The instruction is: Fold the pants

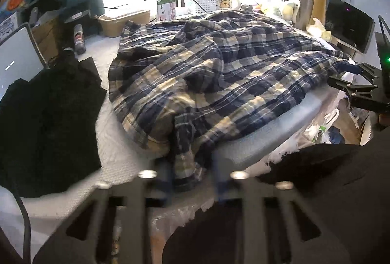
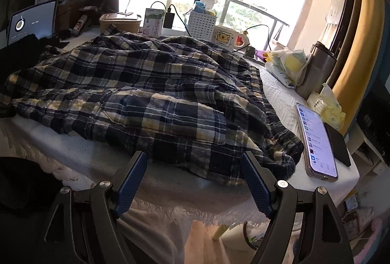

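Plaid pants (image 2: pixel 151 98) lay rumpled across the surface (image 2: pixel 170 181), one leg end draped over the near edge. Right gripper (image 2: pixel 193 181): jaws wide apart, empty, just short of the hem. Left gripper (image 1: pixel 192 181): jaws blurred, cloth between them; grip unclear. Phone (image 2: pixel 316 139) crowded the right edge; dark cloth (image 1: pixel 46 122) the left.

Left view: low at table's near-left edge, faces window
Right view: near-right edge, faces window
Shared: pants (image 1: pixel 207 74) (image 2: pixel 151 93), carton (image 1: pixel 166 7) (image 2: pixel 152 25)
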`<state>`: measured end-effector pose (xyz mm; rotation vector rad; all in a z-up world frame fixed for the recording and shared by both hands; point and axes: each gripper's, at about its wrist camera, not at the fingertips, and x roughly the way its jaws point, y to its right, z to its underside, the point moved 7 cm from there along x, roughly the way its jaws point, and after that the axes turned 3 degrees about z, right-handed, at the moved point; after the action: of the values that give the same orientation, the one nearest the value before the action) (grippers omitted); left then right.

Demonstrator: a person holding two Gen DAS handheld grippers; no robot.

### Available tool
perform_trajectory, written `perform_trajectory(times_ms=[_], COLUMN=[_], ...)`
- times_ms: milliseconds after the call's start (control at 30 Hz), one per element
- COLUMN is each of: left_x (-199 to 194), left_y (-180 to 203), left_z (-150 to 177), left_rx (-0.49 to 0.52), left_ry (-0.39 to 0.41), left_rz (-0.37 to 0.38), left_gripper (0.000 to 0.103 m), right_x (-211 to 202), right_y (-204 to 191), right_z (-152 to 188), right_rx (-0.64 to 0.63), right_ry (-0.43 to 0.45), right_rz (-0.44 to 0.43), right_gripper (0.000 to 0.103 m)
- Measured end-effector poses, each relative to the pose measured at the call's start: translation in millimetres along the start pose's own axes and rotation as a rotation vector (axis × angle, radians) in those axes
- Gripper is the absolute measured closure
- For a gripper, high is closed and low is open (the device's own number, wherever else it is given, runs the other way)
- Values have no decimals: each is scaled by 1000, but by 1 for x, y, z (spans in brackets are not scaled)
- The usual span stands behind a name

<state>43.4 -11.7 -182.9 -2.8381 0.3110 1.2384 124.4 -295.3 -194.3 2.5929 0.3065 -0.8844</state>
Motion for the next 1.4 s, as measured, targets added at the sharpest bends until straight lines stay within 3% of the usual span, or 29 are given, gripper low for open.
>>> perform_trajectory(times_ms=[100, 600, 800, 833, 900, 967, 1033, 1133, 1400], left_x=[-2, -25, -30, -31, -33, -35, -37, -42, -52], left_y=[-1, -18, -18, -19, -19, -19, -18, -18, -23], left_z=[-1, -19, -21, -21, -21, -23, -24, -28, -51], left_rx=[-15, -85, -104, -108, -116, -119, -117, -114, -115], left_ry=[1, 84, 90, 94, 103, 112, 121, 137, 186], left_rz=[18, 31, 50, 51, 56, 61, 62, 60, 55], left_gripper=[98, 98, 98, 98, 98, 98, 98, 98, 98], right_x=[1, 2, 18, 20, 22, 22, 22, 17, -3], right_y=[3, 33, 23, 22, 17, 10, 3, 7, 23], right_z=[0, 10, 3, 2, 2, 2, 0, -5, -31], right_rx=[5, -52, -81, -68, -44, -49, -64, -14, 78], right_ry=[0, 18, 50, 45, 36, 36, 36, 55, 123], right_rz=[10, 148, 117, 97, 19, 3, -2, -29, -61], right_gripper=[22, 24, 24, 27, 50, 75, 91, 98, 99])
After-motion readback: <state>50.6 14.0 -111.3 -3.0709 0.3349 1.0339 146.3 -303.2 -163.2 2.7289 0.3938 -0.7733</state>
